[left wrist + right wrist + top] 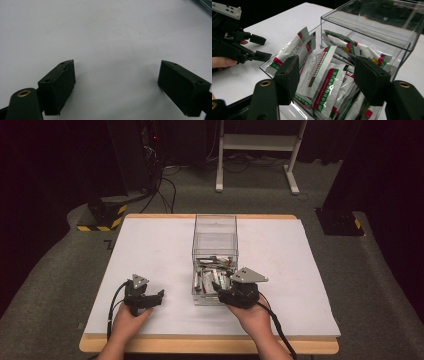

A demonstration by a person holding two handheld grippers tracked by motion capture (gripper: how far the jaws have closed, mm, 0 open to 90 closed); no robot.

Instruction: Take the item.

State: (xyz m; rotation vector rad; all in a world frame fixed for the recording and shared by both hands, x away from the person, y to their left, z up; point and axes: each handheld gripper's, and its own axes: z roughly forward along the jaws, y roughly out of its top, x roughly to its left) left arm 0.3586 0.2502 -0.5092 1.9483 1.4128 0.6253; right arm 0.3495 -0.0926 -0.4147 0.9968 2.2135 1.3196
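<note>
Right now the work looks barely begun. The clear, rectangular acrylic box [215, 245] stands near the middle of the white desk [150, 250], and its near end is packed with white foil sachets printed in red and green [322, 82], some leaning upright against the wall, others stacked over one another. None of them can be seen lying out on the desk, so I judge that nothing has yet been taken from the box, and the whole job of picking the sachets out remains ahead.

The right hand-held gripper [239, 292] sits at the box's near end, and in the right gripper view its two black jaws stand wide apart with nothing between them, aimed over the rim at the sachets [212, 275]. The jaws are close to the nearest packets, apparently just short of them, though I cannot be sure of the gap. It seems poised for a first grasp.

The left hand-held gripper [142, 296] rests low over bare desk to the left of the box, well apart from it. Its jaws are spread wide and empty too, as the left gripper view shows, with plain white surface [107, 37] beneath them. Its likely part, steadying the box or receiving a packet, has not started.
</note>
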